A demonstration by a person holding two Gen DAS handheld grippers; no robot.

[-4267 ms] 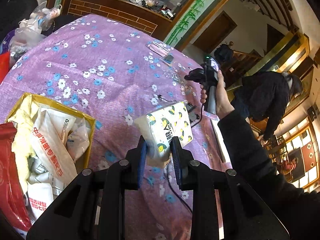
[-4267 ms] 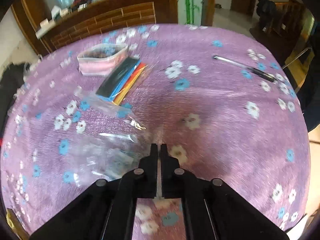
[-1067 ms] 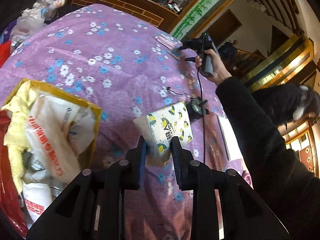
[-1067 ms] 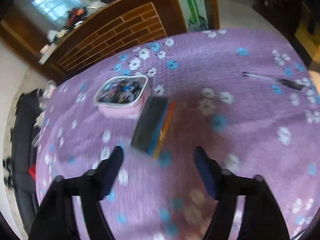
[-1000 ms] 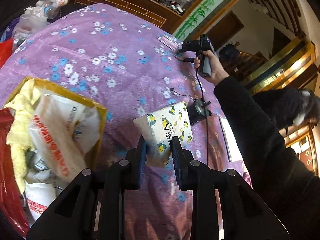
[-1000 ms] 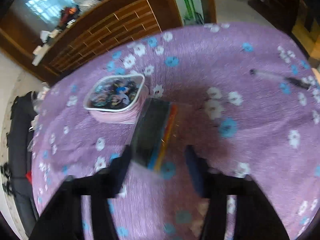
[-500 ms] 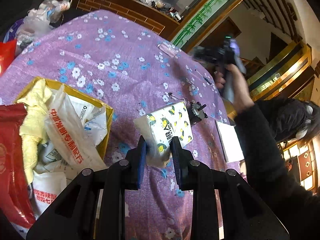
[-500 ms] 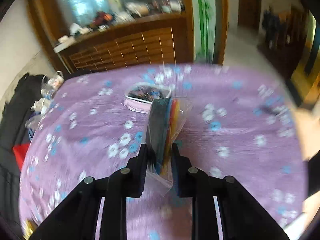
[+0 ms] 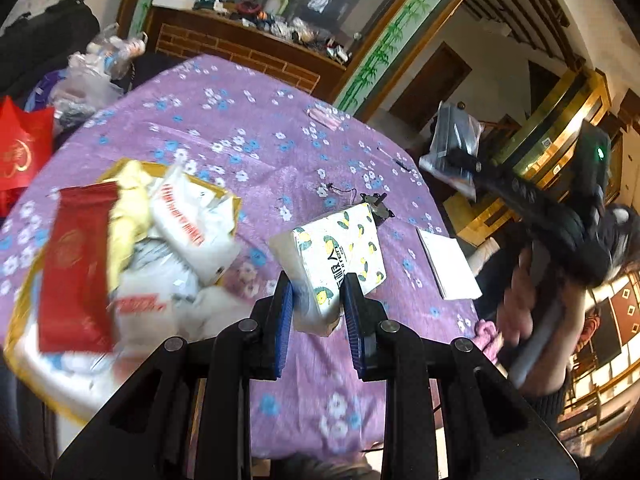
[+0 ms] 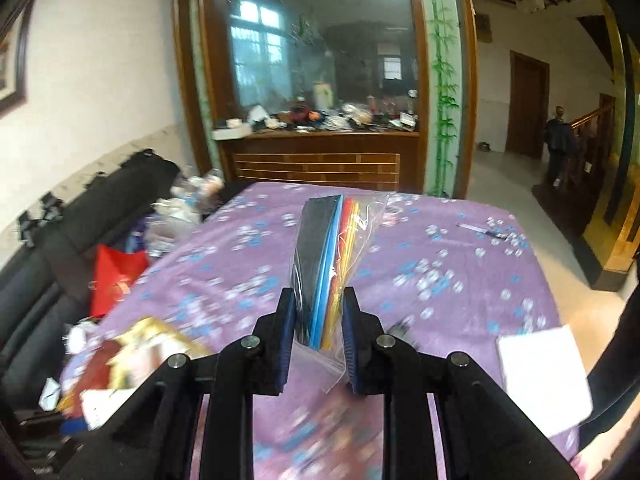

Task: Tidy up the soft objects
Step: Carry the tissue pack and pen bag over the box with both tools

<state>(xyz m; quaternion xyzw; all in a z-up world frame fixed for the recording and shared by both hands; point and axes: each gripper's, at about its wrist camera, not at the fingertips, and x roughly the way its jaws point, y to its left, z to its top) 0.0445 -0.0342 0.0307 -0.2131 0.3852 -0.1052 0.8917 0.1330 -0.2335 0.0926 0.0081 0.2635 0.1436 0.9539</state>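
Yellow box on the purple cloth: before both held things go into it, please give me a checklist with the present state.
1. Left gripper pinches the tissue pack: ok.
2. Right gripper pinches the clear bag of coloured sheets: ok.
3. Both things are lifted off the floral tablecloth: ok.
4. Free room in the yellow box: not ok, bags heap above its rim.
5. Box stands fully on the table: cannot tell, the near edge is blurred.
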